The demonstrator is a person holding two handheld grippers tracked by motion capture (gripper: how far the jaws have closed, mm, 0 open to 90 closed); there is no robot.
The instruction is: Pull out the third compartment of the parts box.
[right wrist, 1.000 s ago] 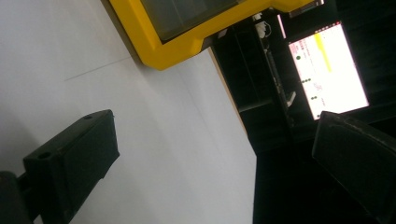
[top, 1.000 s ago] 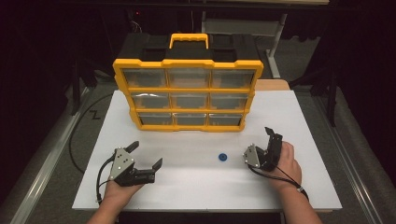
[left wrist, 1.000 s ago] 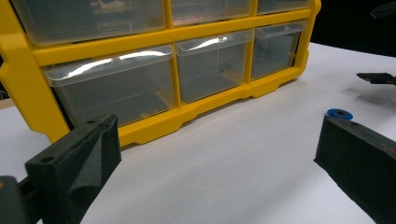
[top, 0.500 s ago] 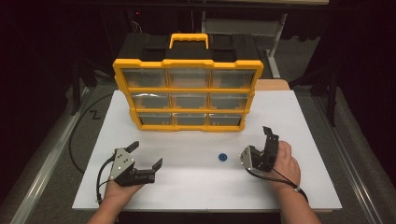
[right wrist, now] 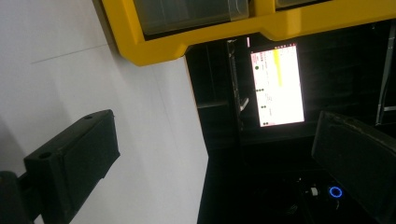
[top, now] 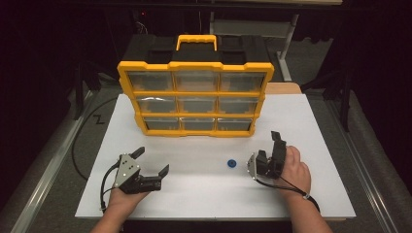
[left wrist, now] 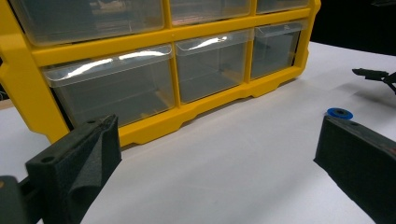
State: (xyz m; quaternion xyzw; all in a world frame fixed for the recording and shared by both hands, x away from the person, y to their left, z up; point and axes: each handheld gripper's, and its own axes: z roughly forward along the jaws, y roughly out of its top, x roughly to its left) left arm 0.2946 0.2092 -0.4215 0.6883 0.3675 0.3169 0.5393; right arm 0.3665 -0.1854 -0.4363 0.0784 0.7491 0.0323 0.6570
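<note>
A yellow organizer point(top: 194, 97) with clear drawers stands upright at the back of the white table point(top: 311, 121); its lower drawers point(left wrist: 154, 79) face my left gripper. A small blue ring point(top: 232, 163) lies flat in front of it, near the right jaw in the left gripper view point(left wrist: 339, 113). My left gripper point(top: 153, 160) rests low at the front left, open and empty, its jaws wide apart point(left wrist: 215, 135). My right gripper point(top: 266, 148) is turned on its side just right of the ring, open with nothing between its jaws point(right wrist: 215, 140).
The organizer's bottom corner point(right wrist: 154, 46) and the table's right edge show in the right gripper view, with a lit screen point(right wrist: 278, 86) in the dark beyond. Black cables point(top: 104, 187) trail from the grippers. The white top is bare between the grippers and the organizer.
My right gripper has edged a little left toward the blue ring. The left gripper, ring and organizer have not moved.
</note>
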